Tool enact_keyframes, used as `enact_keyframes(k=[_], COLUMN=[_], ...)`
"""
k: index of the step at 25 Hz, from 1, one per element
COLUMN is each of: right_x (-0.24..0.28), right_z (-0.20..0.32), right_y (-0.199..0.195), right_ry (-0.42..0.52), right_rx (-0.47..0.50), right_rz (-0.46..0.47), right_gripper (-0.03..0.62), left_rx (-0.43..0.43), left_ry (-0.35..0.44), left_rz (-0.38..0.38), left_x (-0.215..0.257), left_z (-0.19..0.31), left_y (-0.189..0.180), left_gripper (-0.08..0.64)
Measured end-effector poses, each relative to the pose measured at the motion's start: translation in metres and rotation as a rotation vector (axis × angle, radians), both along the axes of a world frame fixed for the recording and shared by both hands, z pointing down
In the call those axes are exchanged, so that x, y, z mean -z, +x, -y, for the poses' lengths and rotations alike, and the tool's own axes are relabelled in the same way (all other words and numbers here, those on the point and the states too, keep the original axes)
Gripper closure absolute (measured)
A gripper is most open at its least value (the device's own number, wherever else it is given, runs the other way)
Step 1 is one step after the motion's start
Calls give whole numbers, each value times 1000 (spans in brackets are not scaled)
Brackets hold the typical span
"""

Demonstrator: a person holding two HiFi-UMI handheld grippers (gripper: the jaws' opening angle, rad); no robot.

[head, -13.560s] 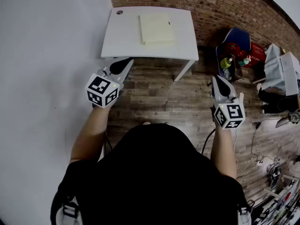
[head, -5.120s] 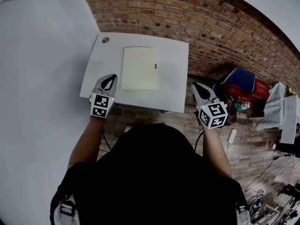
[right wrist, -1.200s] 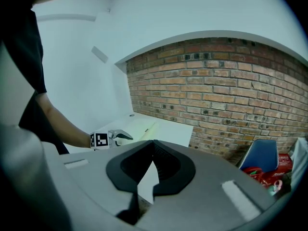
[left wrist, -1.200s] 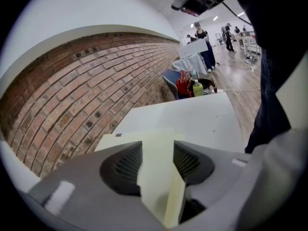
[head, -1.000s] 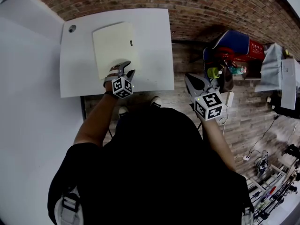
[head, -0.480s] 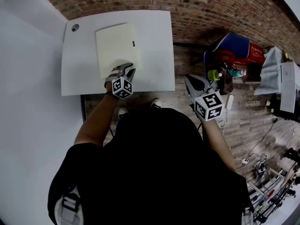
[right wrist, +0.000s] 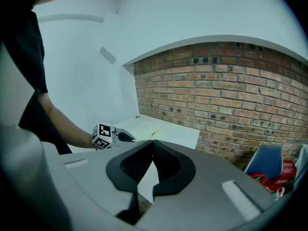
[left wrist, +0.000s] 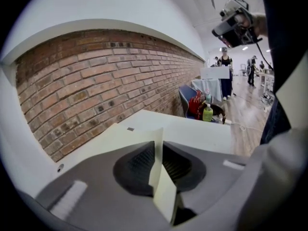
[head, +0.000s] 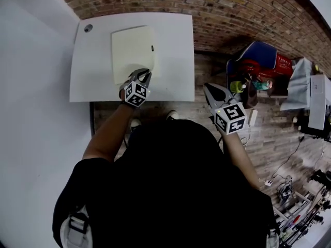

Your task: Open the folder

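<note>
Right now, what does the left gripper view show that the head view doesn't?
Only the left gripper view: the left gripper, whose jaws have just been closing, pinches the raised cover edge of the folder. Only the head view: the right gripper held off the table, over the floor. Both: folder, white table, brick wall.

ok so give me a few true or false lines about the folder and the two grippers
1. The left gripper has its fingers pinched on the folder. True; they have just been closing, with the cover's near edge between them.
2. The right gripper rests on the folder too. False: it hangs beside the table, over the wooden floor, shut on nothing.
3. The folder lies on a white table against a brick wall. True.
4. The folder is red. False: it is pale yellow.
</note>
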State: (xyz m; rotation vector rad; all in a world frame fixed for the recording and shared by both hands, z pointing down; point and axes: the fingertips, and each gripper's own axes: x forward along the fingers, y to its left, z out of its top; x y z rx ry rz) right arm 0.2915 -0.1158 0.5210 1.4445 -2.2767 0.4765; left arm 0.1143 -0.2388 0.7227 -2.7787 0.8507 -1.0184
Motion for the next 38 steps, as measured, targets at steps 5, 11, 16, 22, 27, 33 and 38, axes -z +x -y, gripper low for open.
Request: enact_keyframes(k=[5,11,16,22,27,33,38], right_x=[3,4,4,3,1,-4,-8], right_z=[-4,-8,-9,-7,-3,5,12], right_y=[-4,-9,-14,-25,-32,-39,-53], right_ry=[8,14,16,20,17,10,0], right_rx=[10,18,30,50,63,70,93], right_rz=[2,4,2,7,9,18,36], right_gripper=[591,591,591,591,591,591,591], left_rx=[50,78,90,107,123,147,165], left_ry=[-28,-47,-35,-33,-35,-35,-19], left_rz=[-37,-75,-95,-116,-146,-193,-231], left_x=[4,12,21,28,37,50,68], left_z=[-2,-3,-2,0,1,2,8], left_y=[-6,-11,-16,-21,-29,-41,-55], left_gripper=[523,531,532,532,535,535,537])
